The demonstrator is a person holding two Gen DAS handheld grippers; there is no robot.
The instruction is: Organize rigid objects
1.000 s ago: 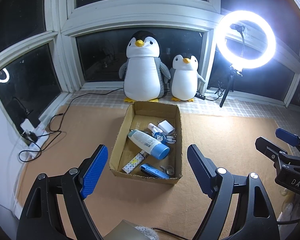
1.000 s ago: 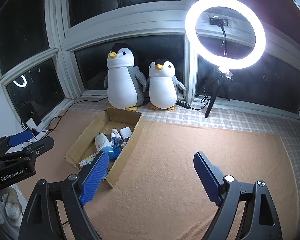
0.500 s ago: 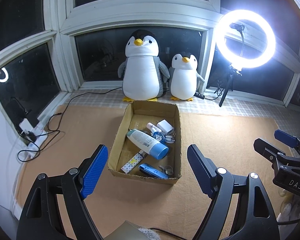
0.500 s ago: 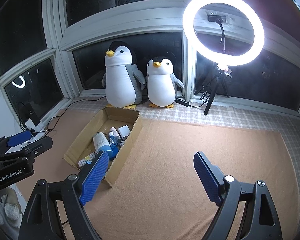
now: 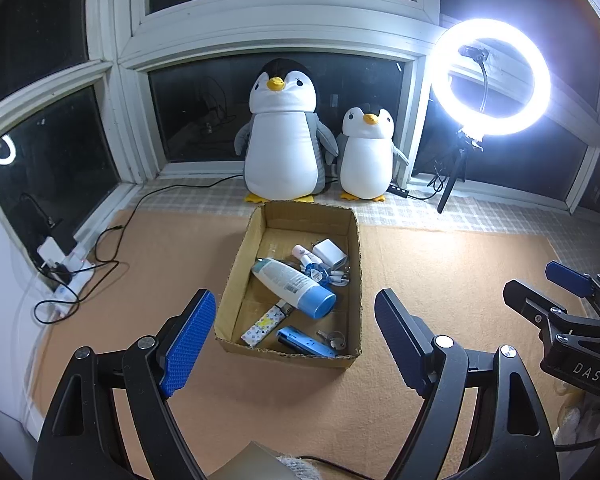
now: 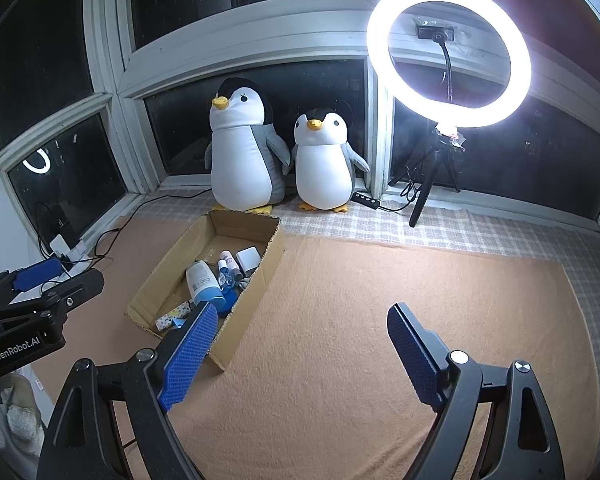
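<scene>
Orange mat [image 5: 440,248] covers the floor by the bay window, checked cloth strip [image 5: 480,216] along its far edge. Ring light [image 5: 490,76] on a tripod, lit, at right on the checked strip. Big plush penguin [image 5: 284,136] and small plush penguin [image 5: 366,152] side by side against the window, just behind the box.

Cardboard box [image 5: 236,264] open-topped on the mat, in front of the penguins. All the task items sit inside it: white bottle with blue cap [image 5: 292,286] lying diagonally mid-box; white charger block [image 5: 330,252] at the far end, a small pink-and-white tube [image 5: 306,255] just beside it; patterned stick [image 5: 264,322] and blue flat item [image 5: 304,342] at the near end; keys [image 5: 334,338] in the near right corner. Small blue-white bits between bottle and charger, can't tell what.

Left gripper [image 5: 290,334] jaws released, wide apart, nothing between them, hovering on the near side of the box. Right gripper [image 6: 300,348] same: jaws released, empty, over bare mat to the right of the box. Each gripper shows at the edge of the other's view.

Power strip and cables [image 5: 66,276] at far left by the window.
</scene>
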